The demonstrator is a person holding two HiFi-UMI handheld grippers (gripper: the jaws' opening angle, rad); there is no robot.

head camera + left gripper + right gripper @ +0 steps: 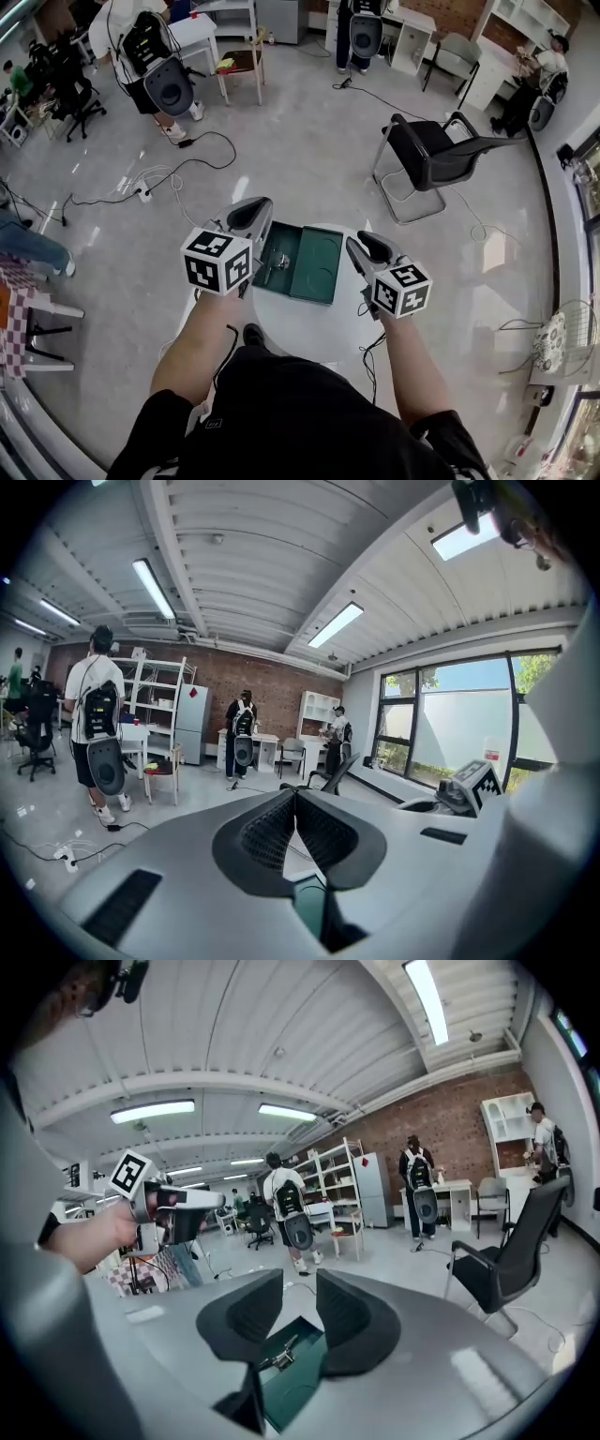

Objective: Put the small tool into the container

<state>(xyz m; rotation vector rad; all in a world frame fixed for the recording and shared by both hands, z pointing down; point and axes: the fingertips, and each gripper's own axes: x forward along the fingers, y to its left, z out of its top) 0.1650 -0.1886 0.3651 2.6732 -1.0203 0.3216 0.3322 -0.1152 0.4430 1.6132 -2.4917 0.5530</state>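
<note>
A green open container point(314, 267) lies on the small round white table point(309, 328). A small metal tool point(272, 270) rests inside it near its left end, also seen as the tool point(279, 1357) in the container point(302, 1384) below the right jaws. My left gripper point(257, 210) is held above the container's left edge, its jaws meeting at the tips point(294, 795) with nothing between them. My right gripper point(361, 247) hovers at the container's right side, its jaws point(298, 1299) apart and empty. Both point roughly level, out into the room.
A black office chair point(436, 155) stands beyond the table to the right. Cables and a power strip point(145, 192) lie on the floor to the left. A checkered table point(11, 314) is at the far left, a wire basket point(562, 342) at the right. Several people stand farther back.
</note>
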